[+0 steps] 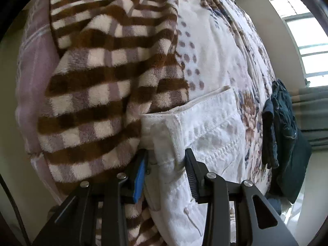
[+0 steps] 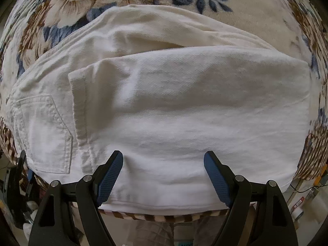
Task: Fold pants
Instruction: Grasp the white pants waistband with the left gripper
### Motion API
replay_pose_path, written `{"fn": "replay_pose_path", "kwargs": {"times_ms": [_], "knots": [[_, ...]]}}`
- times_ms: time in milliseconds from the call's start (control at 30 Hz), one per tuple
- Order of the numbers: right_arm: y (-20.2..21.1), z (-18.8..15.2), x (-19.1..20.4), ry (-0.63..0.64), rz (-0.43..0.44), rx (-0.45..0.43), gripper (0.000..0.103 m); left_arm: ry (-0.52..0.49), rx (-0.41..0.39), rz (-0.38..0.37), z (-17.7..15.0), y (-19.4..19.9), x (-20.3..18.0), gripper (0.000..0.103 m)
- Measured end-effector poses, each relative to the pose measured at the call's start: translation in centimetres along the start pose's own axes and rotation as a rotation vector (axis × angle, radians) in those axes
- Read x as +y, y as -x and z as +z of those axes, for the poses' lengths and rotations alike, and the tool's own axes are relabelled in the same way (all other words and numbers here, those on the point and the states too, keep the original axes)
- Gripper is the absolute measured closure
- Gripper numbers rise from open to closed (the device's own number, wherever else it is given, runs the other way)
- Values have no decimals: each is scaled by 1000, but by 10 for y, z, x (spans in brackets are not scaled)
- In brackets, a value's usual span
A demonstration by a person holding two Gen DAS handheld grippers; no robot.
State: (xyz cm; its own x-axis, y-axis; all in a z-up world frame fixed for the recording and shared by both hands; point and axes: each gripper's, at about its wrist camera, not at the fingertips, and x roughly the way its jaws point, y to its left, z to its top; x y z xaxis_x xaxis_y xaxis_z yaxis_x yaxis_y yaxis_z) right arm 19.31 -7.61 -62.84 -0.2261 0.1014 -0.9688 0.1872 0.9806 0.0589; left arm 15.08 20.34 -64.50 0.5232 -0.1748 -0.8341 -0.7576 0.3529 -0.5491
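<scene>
The white pants [image 2: 164,106] lie folded on the flowery bed [image 2: 235,20], mid-frame. The left gripper [image 1: 167,164] pinches their thick corner; it could slip out. The right gripper [image 2: 164,164] hangs wide open, empty, so the fold may slide crooked.

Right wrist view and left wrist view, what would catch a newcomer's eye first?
The folded white denim pants fill the right wrist view, lying on a floral cream blanket under the open right tool. In the left wrist view, a fuzzy brown-and-cream checked blanket lies left of the pants, whose white fabric sits between the left tool's fingers.
</scene>
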Motion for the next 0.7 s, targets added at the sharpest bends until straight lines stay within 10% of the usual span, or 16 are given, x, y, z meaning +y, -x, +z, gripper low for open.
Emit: {"fn": "replay_pose_path", "kwargs": {"times_ms": [500, 700], "knots": [[-13, -4, 0, -4, 25, 14, 20, -11, 11, 23, -4, 1, 6, 58], [-11, -3, -1, -1, 27, 11, 20, -121, -67, 15, 3, 5, -21, 68]]}}
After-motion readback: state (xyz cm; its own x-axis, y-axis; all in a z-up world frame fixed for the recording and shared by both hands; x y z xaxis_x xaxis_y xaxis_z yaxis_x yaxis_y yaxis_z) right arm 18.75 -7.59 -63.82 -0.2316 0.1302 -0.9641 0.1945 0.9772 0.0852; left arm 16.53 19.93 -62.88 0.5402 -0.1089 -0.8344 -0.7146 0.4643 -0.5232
